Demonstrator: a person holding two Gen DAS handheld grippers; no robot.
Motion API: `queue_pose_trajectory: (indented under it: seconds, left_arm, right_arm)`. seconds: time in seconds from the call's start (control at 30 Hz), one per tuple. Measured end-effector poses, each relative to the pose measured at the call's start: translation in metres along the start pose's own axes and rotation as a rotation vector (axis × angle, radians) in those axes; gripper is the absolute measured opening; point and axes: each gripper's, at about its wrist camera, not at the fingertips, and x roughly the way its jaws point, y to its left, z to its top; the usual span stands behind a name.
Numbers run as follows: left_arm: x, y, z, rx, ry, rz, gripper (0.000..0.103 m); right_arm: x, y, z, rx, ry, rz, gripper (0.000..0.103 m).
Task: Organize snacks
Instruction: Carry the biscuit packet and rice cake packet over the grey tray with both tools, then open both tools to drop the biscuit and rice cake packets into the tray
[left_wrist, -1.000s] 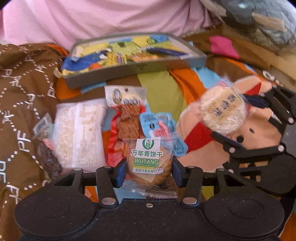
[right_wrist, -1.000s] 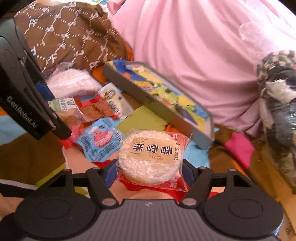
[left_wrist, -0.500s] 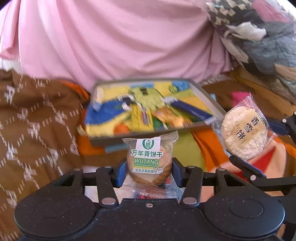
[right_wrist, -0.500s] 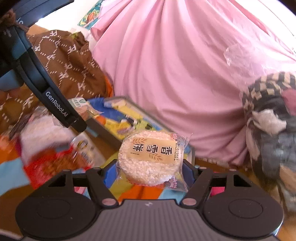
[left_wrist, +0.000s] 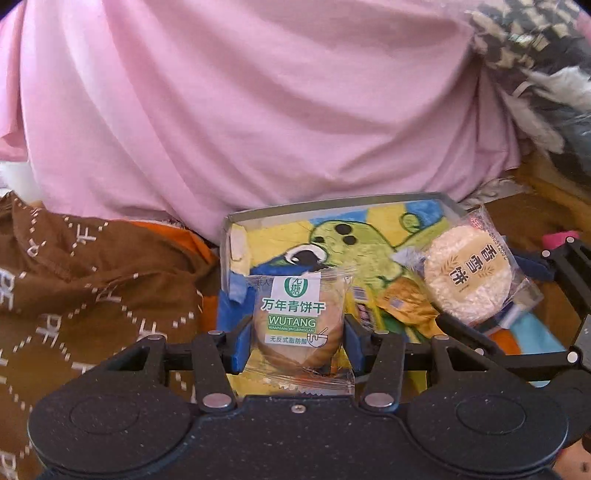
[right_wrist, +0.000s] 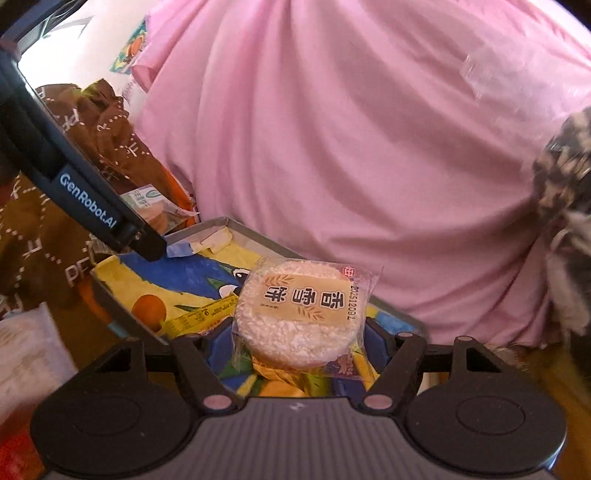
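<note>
My left gripper (left_wrist: 295, 341) is shut on a wrapped brown biscuit (left_wrist: 297, 328) with a green and white WUTANG label, held over the near left part of a grey box (left_wrist: 332, 208) with a cartoon-printed bottom. My right gripper (right_wrist: 299, 341) is shut on a round white rice cracker (right_wrist: 299, 325) in clear wrap, above the same grey box (right_wrist: 110, 295). In the left wrist view the rice cracker (left_wrist: 469, 273) hangs over the box's right side, held by the right gripper's fingers (left_wrist: 465, 336). A few small snack packets (left_wrist: 406, 308) lie inside the box.
A big pink cloth (left_wrist: 258, 110) rises right behind the box. A brown patterned blanket (left_wrist: 74, 295) lies to the left. Checked dark fabric (left_wrist: 535, 55) is piled at the far right. A white snack bag (right_wrist: 26, 354) sits blurred at the lower left of the right wrist view.
Both grippers have lifted their snacks off the pile on the bedspread and carried them forward to above the grey box, which now appears much closer. Both grips stayed shut.
</note>
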Motion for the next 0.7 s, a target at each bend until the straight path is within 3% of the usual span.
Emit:
queue_pose_trajectory:
  seconds: [0.3, 0.7]
  left_arm:
    - [0.064, 0.003, -0.007, 0.002, -0.008, 0.002, 0.052]
    - [0.092, -0.004, -0.023, -0.017, -0.002, 0.04, 0.057]
  right_arm:
    - [0.045, 0.002, -0.015, 0.041, 0.058, 0.024, 0.075]
    - [0.056, -0.003, -0.022, 0.156, 0.07, 0.067, 0.08]
